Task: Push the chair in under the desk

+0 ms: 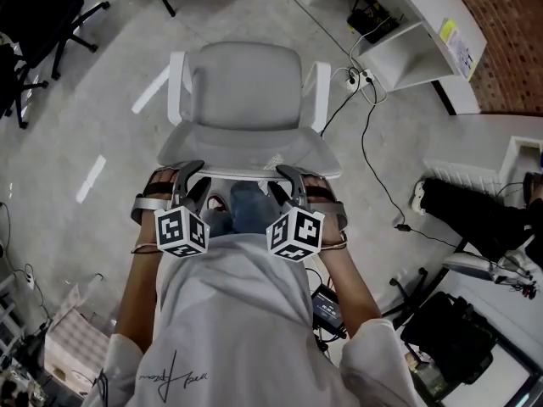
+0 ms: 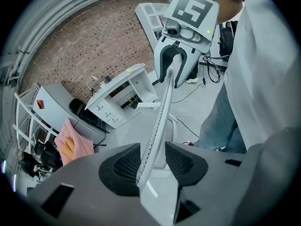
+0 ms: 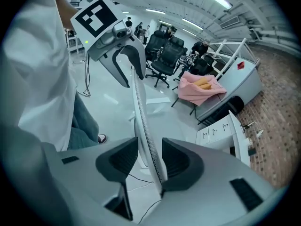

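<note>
**Head view:** a pale grey office chair (image 1: 246, 100) with white armrests (image 1: 176, 87) stands on the grey floor (image 1: 102, 142) directly in front of the person (image 1: 229, 312), its seat facing away from them. The chair is out on open floor, well apart from the white bench (image 1: 407, 24) at upper right. Black cables (image 1: 373, 159) trail over the floor between the two. The left gripper (image 1: 193, 175) and the right gripper (image 1: 287, 176) sit side by side at the top rim of the backrest (image 1: 254, 161), one toward each end, both pointing steeply down. **Left gripper view:** the jaws stand wide apart and straddle the thin mesh rim of the backrest. The rim runs up between the two pads with a clear gap at the right-hand pad, so it is not clamped. The right gripper shows farther along the same rim. Beyond it the bench, with its drawers, stands before a brick wall (image 2: 94, 36), and a pink cloth (image 2: 73, 142) shows at lower left. **Right gripper view:** these jaws are likewise fully spread. The rim passes between the pads, close to the right-hand one, without being squeezed. The left gripper rides the rim beyond, and black office chairs (image 3: 164, 55) stand in the background.
</note>
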A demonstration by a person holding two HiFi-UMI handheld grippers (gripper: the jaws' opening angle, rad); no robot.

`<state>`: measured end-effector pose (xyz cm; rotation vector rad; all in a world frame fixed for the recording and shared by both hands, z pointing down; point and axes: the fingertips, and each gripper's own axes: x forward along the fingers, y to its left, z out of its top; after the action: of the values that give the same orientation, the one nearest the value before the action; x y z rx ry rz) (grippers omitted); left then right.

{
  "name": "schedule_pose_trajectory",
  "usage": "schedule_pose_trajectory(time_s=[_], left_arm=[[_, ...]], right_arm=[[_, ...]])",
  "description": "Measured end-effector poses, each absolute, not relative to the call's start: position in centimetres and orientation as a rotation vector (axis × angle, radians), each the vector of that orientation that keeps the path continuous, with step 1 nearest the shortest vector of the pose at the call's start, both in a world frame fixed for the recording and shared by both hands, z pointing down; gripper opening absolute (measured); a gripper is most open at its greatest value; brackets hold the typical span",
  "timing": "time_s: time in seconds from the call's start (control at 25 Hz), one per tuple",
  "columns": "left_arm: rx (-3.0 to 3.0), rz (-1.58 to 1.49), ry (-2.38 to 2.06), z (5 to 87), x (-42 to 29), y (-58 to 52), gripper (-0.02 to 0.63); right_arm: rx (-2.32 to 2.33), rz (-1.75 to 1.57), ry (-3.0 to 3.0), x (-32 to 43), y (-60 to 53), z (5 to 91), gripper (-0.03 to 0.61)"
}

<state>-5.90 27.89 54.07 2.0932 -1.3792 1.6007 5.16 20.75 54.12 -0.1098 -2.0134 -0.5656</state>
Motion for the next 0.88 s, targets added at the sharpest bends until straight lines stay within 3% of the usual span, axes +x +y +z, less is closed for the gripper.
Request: schedule_pose_trajectory(time_s=[0.12, 0.28, 0.88], left_arm=[[2.089, 1.592, -1.394, 54.01, -5.97, 27.60, 0.140], [2.090, 1.584, -1.409, 53.95, -6.02, 27.68, 0.140], [2.054, 1.555, -1.455, 54.09, -6.40, 27.30, 0.149]], right_arm=[[-0.111, -0.556, -2.015, 5.29, 20.84, 54.49, 0.174], [-0.103, -0.556, -2.022, 5.27, 20.95, 54.64, 0.141], [-0.104, -0.559, -2.078, 4.94, 20.72, 54.61, 0.135]])
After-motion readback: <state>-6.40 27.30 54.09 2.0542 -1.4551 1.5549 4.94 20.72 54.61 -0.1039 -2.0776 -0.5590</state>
